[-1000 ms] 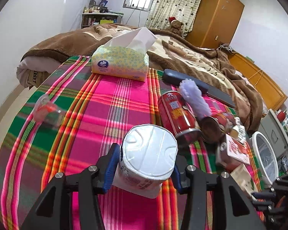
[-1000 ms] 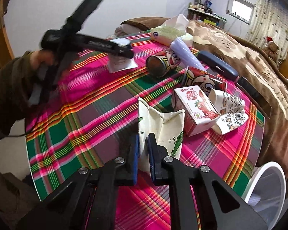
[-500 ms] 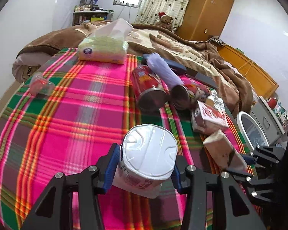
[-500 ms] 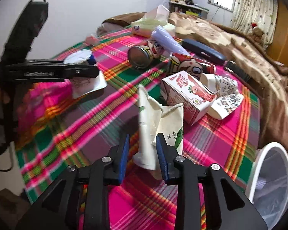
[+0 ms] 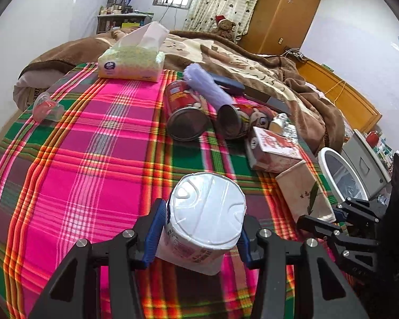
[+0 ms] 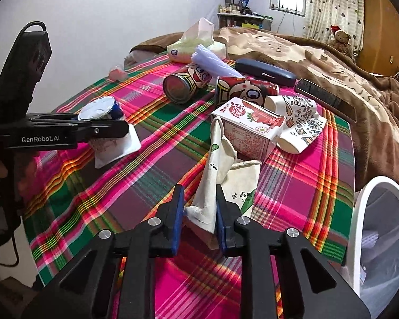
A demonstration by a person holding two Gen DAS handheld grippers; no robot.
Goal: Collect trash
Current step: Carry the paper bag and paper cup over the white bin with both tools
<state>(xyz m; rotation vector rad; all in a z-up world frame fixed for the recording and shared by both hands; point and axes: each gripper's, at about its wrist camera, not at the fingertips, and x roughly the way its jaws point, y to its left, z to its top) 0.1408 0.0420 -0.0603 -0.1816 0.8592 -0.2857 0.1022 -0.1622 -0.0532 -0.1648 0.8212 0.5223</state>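
**On the plaid cloth: trash pickup, both grippers occupied**

Over the near part of the plaid cloth (image 5: 93,159) the left gripper (image 5: 199,235) holds a white yogurt cup (image 5: 207,212) by its sides, blue pads pressed against the wall, jaws partly open around its width. Cup looks upside down: plain white base faces the camera, printed wall below, peeled foil lid hanging underneath. Seen from the right wrist camera, the same cup (image 6: 103,111) sits clear above the cloth.

Right gripper (image 6: 199,208): jaws closing, with a crumpled cream paper carton (image 6: 215,175) between them. Right pad looks to be against the carton; left pad shows a narrow gap. Carton is flattened, tall, with green print and a leaf mark; its lower end rests at the cloth's near right area.

Remaining trash, clustered mid-cloth toward the right edge:
- red-and-white strawberry milk box (image 6: 248,127), lying on its side, touching the cream carton;
- crushed patterned paper cup (image 6: 298,127), against the box;
- two red cans (image 6: 183,86) lying on their sides, open ends toward the cameras;
- lilac ribbed tube (image 6: 212,62) lying across the cans;
- small clear plastic cup with red residue (image 5: 46,105), alone at the far left edge.

Containers: a white-rimmed bin (image 6: 380,228) stands just off the cloth's right edge; lined with clear plastic, contents not resolvable. A tissue pack (image 5: 131,62) sits at the far end, one sheet standing out of the top.
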